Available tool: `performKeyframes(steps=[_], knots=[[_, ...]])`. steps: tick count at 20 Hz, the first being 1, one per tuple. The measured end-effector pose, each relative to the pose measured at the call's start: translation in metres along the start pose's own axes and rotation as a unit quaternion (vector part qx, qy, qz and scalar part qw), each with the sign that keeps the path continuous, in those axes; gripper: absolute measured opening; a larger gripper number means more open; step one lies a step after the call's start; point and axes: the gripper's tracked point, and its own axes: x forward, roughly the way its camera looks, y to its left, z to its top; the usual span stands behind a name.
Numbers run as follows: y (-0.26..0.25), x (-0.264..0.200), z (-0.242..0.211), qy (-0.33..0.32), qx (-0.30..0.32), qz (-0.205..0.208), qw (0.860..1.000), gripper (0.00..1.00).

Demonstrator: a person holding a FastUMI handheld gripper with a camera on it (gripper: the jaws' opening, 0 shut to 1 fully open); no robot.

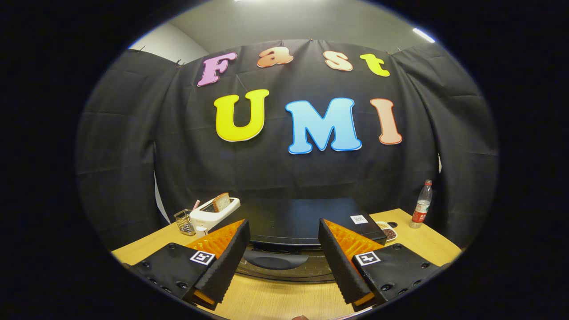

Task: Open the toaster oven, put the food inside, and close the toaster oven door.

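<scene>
A black toaster oven [302, 222] stands on the wooden table [426, 244] just ahead of my fingers, seen from slightly above. Its door is shut, and the dark handle [275, 259] on the door front lies between my fingertips, a little beyond them. My gripper [283, 226] is open, with nothing between its fingers. A small dish of food [387, 231] sits on the table right of the oven, partly hidden behind its corner.
A white pop-up toaster [213, 212] with a slice of bread in it stands left of the oven, with a wire holder [183, 222] beside it. A plastic bottle [421, 205] stands at the table's far right. Black cloth walls close the back.
</scene>
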Motion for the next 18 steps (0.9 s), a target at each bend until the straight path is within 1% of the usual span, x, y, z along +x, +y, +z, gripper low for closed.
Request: performKeyframes(steps=[5, 9, 11, 12, 13, 18], knots=[[0.002, 0.026, -0.027, 0.032, -0.002, -0.011, 0.999, 0.98], [-0.002, 0.037, -0.049, 0.061, 0.001, -0.034, 0.998, 0.99], [0.004, 0.038, -0.058, 0.066, -0.004, -0.035, 0.997, 0.96], [0.006, 0.038, -0.051, 0.047, -0.015, -0.037, 0.998, 0.96], [0.005, 0.037, -0.056, 0.051, -0.02, -0.038, 0.998, 0.98], [0.006, 0.031, -0.057, 0.043, -0.016, -0.037, 0.998, 0.97]])
